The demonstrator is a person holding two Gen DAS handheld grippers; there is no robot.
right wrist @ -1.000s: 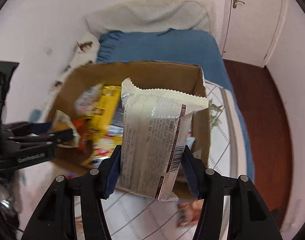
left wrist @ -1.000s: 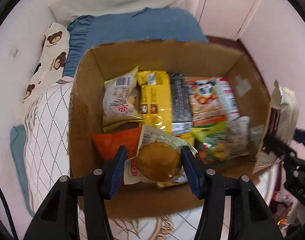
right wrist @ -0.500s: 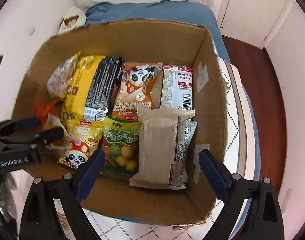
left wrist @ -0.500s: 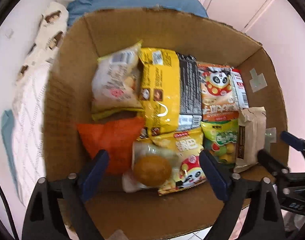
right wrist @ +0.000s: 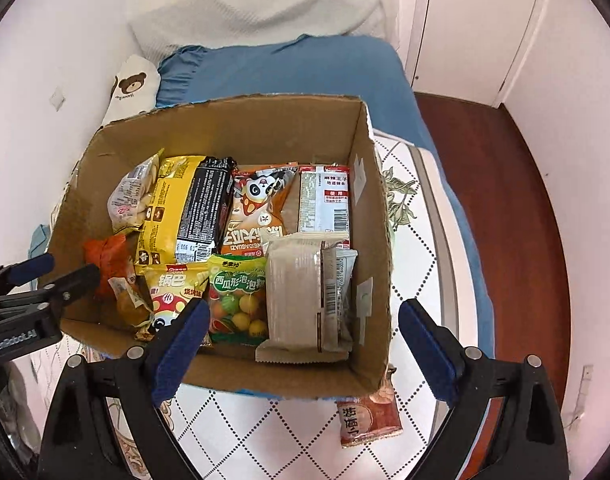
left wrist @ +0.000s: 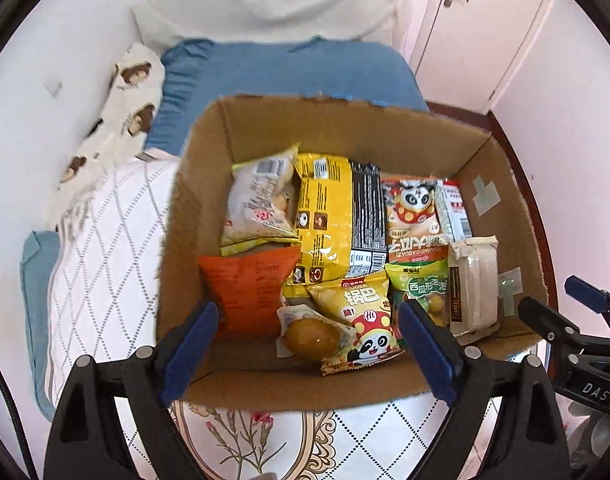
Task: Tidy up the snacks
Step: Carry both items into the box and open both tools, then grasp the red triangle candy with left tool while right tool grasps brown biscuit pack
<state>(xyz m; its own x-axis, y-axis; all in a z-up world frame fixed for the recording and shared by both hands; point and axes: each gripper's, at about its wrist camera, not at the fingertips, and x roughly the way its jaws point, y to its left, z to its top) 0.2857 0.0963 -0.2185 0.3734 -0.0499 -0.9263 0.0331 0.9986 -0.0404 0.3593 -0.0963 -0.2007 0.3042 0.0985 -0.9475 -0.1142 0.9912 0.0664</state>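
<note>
- Looking through the left wrist view: left gripper [left wrist: 307, 332] gaping wide, holding nothing, above the near edge of the cardboard box [left wrist: 297, 394]; the bun pack [left wrist: 311, 334] lies at the box's near side, the beige wafer pack [left wrist: 475, 284] against its right wall.
- Right wrist view: right gripper [right wrist: 301, 332] also spread wide and empty (over the box's near right corner). One red snack pack [right wrist: 367, 420] sits outside on the quilt [right wrist: 241, 424], just beside that corner.
- Judgement: fetch the stray pack next; approach flat, pinch across its short sides, avoid snagging the box wall.
</note>
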